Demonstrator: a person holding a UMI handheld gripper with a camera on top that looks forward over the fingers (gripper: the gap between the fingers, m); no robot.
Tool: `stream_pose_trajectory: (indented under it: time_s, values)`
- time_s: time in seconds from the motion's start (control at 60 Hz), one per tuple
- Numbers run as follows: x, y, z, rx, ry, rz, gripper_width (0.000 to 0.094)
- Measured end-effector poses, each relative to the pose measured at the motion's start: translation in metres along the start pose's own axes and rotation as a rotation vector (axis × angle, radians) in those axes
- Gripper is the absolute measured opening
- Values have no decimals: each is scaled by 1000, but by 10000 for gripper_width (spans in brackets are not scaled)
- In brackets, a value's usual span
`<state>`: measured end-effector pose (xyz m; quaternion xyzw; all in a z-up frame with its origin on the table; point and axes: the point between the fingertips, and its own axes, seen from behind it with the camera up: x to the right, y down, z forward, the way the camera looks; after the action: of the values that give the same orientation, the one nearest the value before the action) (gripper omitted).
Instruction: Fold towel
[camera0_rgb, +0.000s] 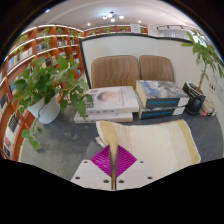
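A cream towel (165, 142) lies spread over a low surface just ahead of my fingers, with a darker stripe along its right edge. My gripper (113, 163) is shut on a pinched fold of the towel, which rises as a thin cream ridge (113, 150) between the two magenta pads (103, 160). The rest of the towel stretches away to the right and ahead of the fingers.
Beyond the towel a low table (105, 116) carries stacks of books (160, 95). Two tan chairs (116, 70) stand behind it. A leafy potted plant (45, 85) is to the left, another plant (207, 55) to the right. Bookshelves (30, 50) line the far left wall.
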<state>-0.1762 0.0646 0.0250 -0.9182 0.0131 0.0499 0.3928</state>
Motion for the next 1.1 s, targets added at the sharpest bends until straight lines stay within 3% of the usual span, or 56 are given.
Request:
stream_pose_trajectory:
  time_s: [0.2,0.35,0.55,0.617,0.7,0.75,0.917,1.1]
  values:
    - [86,-79,-54,86,54,56,35]
    - [176,-84,-51,79,110,78,43]
    - [268,-34,-14,-18,138,62,399]
    - [284,-33,-21,-5,132,64,475]
    - [289,-47,-42,30,110,43,714]
    - [289,-57,-61,46,105,32,806]
    - [253,-90,-143,130,39,29,826]
    - [206,-80,-226,162,-3,3,830]
